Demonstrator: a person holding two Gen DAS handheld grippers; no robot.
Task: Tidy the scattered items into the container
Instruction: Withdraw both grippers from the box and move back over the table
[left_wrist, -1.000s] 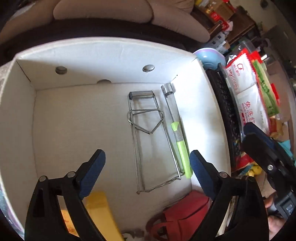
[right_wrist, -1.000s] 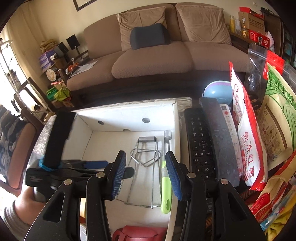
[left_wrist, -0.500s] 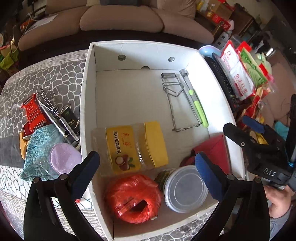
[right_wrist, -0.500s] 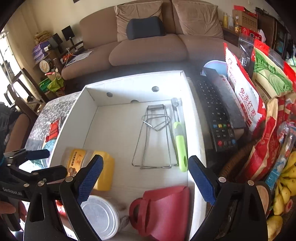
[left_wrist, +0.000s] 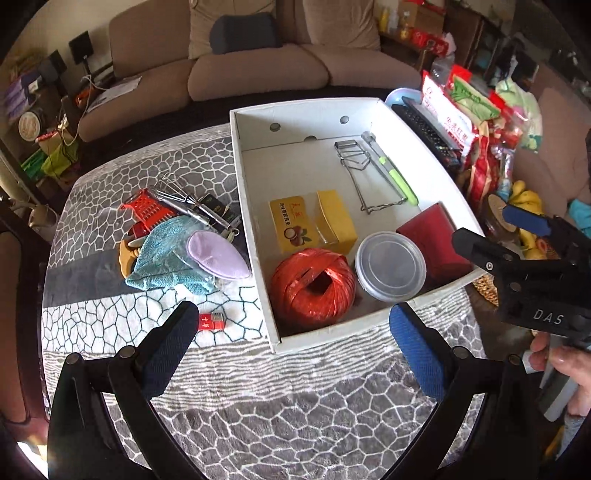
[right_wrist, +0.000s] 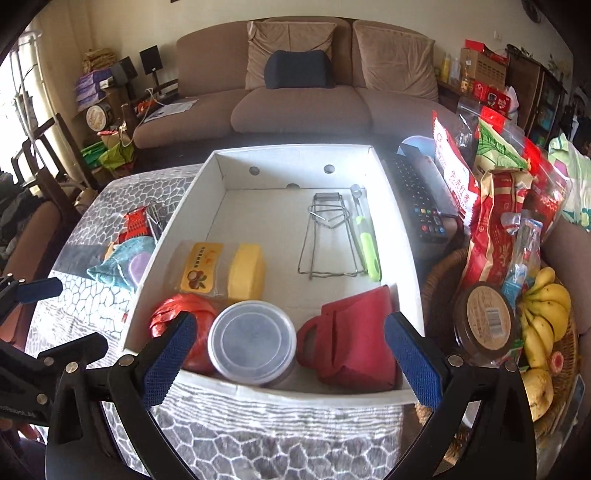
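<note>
A white cardboard box (left_wrist: 255, 206) (right_wrist: 177, 218) stands on the patterned table. In it lie a wire rack (left_wrist: 364, 173), a green-handled tool (left_wrist: 397, 177), a yellow packet (left_wrist: 291, 223), an orange twine ball (left_wrist: 312, 286), a lidded plastic tub (left_wrist: 389, 266) and a red pouch (left_wrist: 434, 240). Left of the box lie a teal cloth (left_wrist: 166, 258), a purple pad (left_wrist: 216, 254), a red grater (left_wrist: 147, 214), a whisk (left_wrist: 177, 194) and a small red USB adapter (left_wrist: 211, 320). My left gripper (left_wrist: 291, 345) is open and empty, above the table before the box. My right gripper (right_wrist: 290, 354) is open and empty over the box's near wall.
Right of the box are remote controls (right_wrist: 413, 195), snack bags (right_wrist: 491, 192), a wicker basket (right_wrist: 439, 273) with bananas (right_wrist: 546, 314) and a jar (right_wrist: 484, 317). A sofa (right_wrist: 303, 99) stands behind the table.
Both grippers have pulled back and up out of the box toward the near edge. The right gripper's jaws opened wide. The items left of the box came into view.
</note>
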